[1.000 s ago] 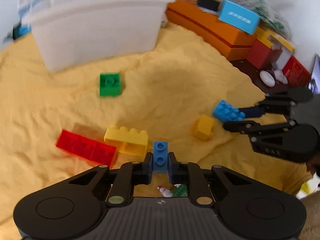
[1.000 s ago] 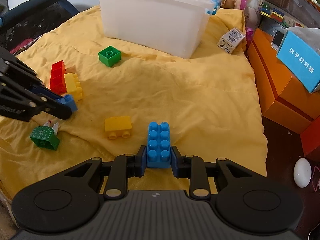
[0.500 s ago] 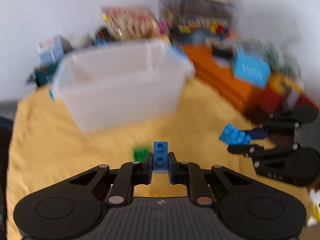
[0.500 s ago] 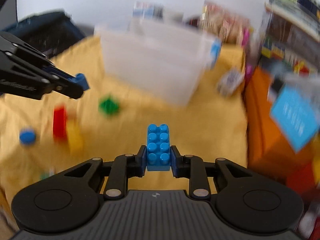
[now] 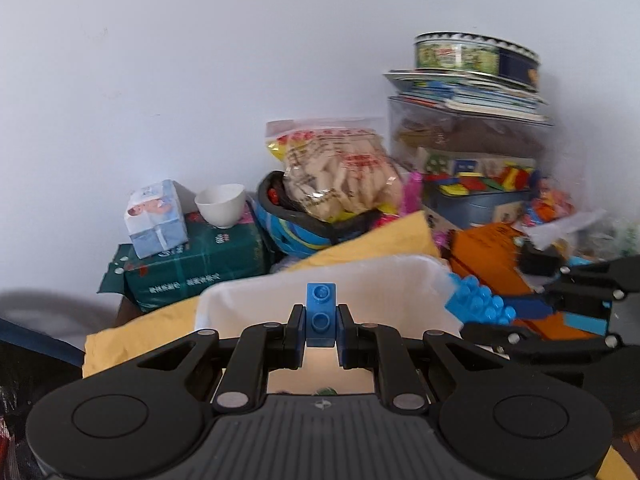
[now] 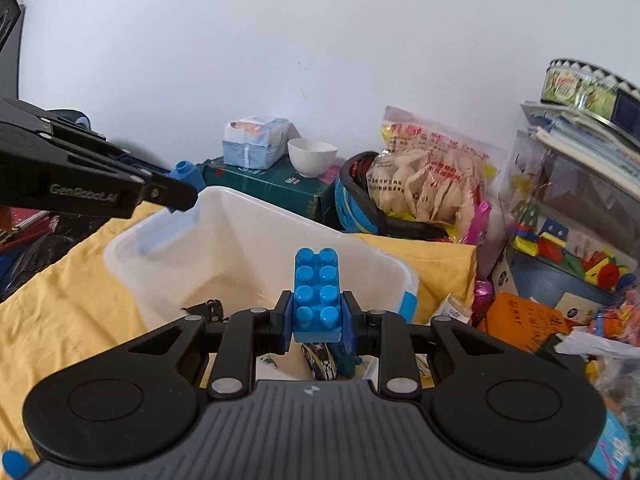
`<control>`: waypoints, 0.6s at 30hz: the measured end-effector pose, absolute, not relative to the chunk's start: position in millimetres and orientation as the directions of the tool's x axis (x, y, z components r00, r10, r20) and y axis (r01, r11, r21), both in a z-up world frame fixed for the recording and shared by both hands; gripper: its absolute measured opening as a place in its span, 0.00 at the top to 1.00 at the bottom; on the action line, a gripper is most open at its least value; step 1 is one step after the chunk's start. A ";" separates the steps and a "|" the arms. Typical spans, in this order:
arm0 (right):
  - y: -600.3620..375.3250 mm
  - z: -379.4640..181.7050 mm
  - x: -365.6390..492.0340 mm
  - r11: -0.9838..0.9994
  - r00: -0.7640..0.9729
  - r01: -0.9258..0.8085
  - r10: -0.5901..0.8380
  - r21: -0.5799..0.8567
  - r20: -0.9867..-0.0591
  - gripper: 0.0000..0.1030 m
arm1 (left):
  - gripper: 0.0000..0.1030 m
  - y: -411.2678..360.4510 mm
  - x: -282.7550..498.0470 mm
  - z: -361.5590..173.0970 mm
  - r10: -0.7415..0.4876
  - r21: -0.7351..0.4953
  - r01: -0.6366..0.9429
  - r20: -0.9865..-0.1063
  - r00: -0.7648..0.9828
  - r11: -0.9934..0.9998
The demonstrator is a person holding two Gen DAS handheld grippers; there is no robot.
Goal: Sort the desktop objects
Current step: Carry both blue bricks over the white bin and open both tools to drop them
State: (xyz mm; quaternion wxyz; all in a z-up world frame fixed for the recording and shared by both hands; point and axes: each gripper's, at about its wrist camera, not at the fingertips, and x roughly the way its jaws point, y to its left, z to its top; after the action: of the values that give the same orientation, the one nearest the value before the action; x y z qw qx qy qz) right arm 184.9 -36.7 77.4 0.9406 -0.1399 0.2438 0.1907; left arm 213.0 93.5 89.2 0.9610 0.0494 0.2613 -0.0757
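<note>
My left gripper (image 5: 320, 322) is shut on a small blue brick (image 5: 320, 300), held above the near rim of the white plastic bin (image 5: 372, 280). My right gripper (image 6: 318, 320) is shut on a longer blue studded brick (image 6: 316, 280) and hangs over the open bin (image 6: 240, 236). The left wrist view shows the right gripper (image 5: 516, 318) at the right with its brick (image 5: 478, 304). In the right wrist view the left gripper (image 6: 178, 194) reaches in from the left, its small brick (image 6: 186, 172) over the bin's far left corner.
The bin stands on a yellow cloth (image 6: 60, 292) and holds a toy car (image 6: 318, 358). Behind it are a green pack (image 6: 272, 184), a tissue box (image 6: 254, 140), a white bowl (image 6: 312, 156), a snack bag (image 6: 428, 172) and stacked boxes (image 6: 576, 216) on the right.
Both grippers have risen from the cloth and moved forward to the bin, each still holding its blue brick. The loose bricks on the cloth have dropped out of view.
</note>
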 end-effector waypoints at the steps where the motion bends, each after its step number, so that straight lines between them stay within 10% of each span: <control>1: -34.3 72.6 189.9 0.885 0.804 -0.431 0.286 -0.178 -0.522 0.73 | 0.82 92.8 218.9 84.8 -0.104 0.059 0.156 -0.511 0.853 0.986; 18: -61.4 46.6 138.9 0.886 0.729 -0.450 0.292 -0.111 -0.619 0.58 | 0.52 99.6 117.7 35.9 -0.081 0.083 0.166 -0.614 0.785 0.983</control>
State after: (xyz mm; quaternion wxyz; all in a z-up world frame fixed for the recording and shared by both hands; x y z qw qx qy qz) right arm 138.9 -61.4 46.6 0.9209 -0.1277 0.3083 0.2013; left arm 117.7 99.6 35.9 0.9424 0.0663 0.3214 -0.0655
